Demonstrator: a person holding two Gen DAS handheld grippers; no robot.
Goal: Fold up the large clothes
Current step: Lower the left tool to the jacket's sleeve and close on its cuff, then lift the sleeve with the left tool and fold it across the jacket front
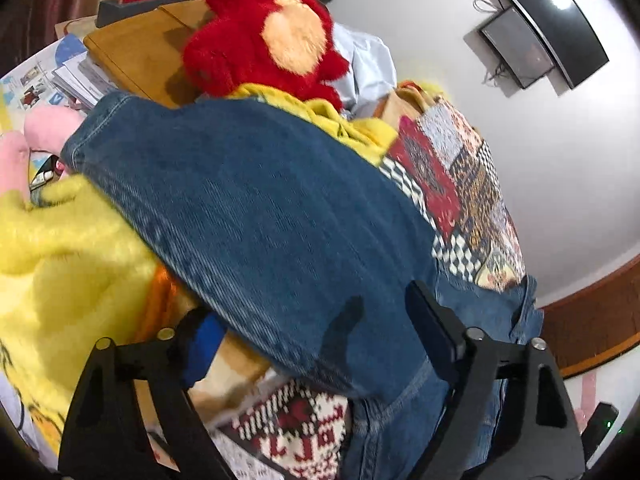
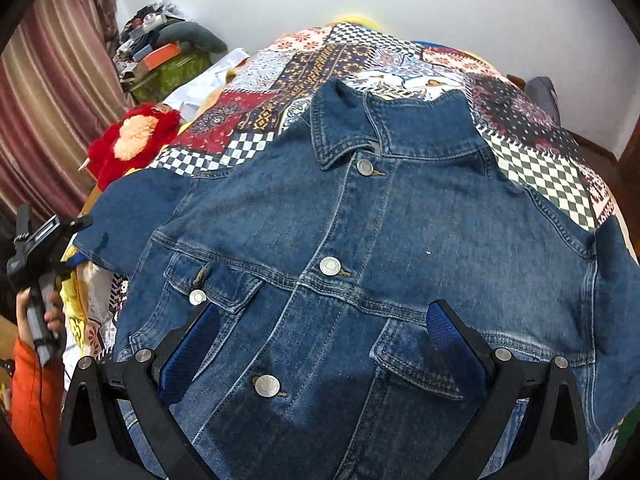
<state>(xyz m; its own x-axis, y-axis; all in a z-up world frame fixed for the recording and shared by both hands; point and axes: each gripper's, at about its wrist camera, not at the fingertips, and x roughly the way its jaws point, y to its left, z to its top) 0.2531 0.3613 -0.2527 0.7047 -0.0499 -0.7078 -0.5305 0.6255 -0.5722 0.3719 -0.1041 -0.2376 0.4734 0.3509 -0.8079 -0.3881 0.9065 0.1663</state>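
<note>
A blue denim jacket point(image 2: 360, 248) lies front up and buttoned on a patchwork quilt point(image 2: 304, 68), collar at the far end. My right gripper point(image 2: 320, 332) is open, hovering over the jacket's lower front between the two chest pockets. In the left wrist view the jacket's sleeve point(image 1: 260, 208) stretches away over the quilt point(image 1: 460, 184). My left gripper point(image 1: 308, 320) is open with the sleeve lying between its fingers, near the shoulder end. The left gripper also shows in the right wrist view point(image 2: 44, 240), held by a hand at the jacket's left sleeve.
A red plush toy point(image 1: 260, 36) and yellow fleece point(image 1: 60, 248) lie beside the sleeve. Books and a wooden board point(image 1: 136, 48) sit behind them. A striped curtain point(image 2: 52, 92) and a cluttered pile point(image 2: 160, 52) are at the far left. A white wall is behind.
</note>
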